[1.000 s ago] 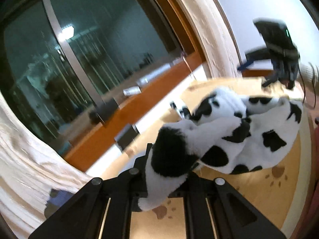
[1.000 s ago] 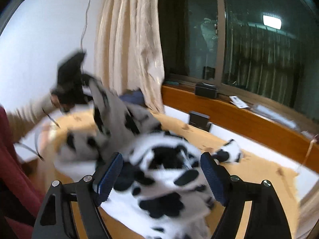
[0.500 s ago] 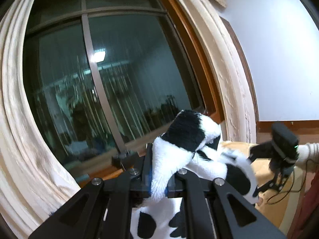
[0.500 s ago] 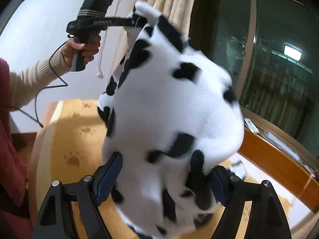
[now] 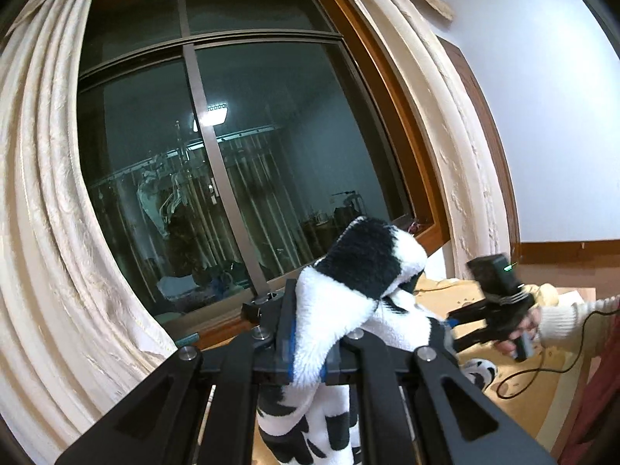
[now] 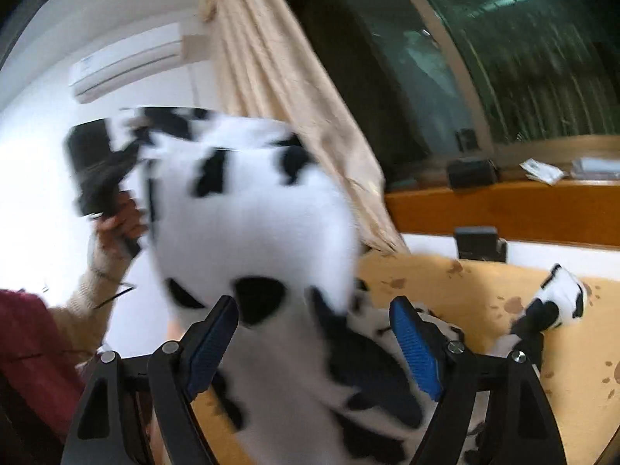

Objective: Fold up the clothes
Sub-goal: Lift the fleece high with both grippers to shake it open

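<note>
You have the cow-print fleece garment (image 6: 255, 213) hanging in the air in front of the curtained window (image 5: 240, 147), its lower part trailing down to the tan paw-print bed cover (image 6: 503, 290), with a loose cuff or sleeve end (image 6: 558, 302) lying apart on that cover near the wooden sill. The step in hand appears to be the lift and shake-out before the first fold, and the garment is bunched, not flat. Your left hand-held gripper (image 5: 306, 352) is clamped tight on a thick fold of the fleece, with a black-patched flap standing above the jaws; the hold looks sound, so keep it and do not regrip. Your right hand-held gripper (image 6: 314, 345) stands with its blue pads (image 6: 414, 352) wide apart and the fabric hanging loosely between them, not pinched; the right-wrist view is blurred, so whether a pad brushes the pile cannot be told. To do this well, find a matching edge at the level of the left hold, such as the opposite shoulder or hem corner, and close the right jaws on one layer only. Then draw the two holds apart until the cloth hangs flat. Watch the trailing sleeve: it may drag or fold under when you lower the garment.
</note>
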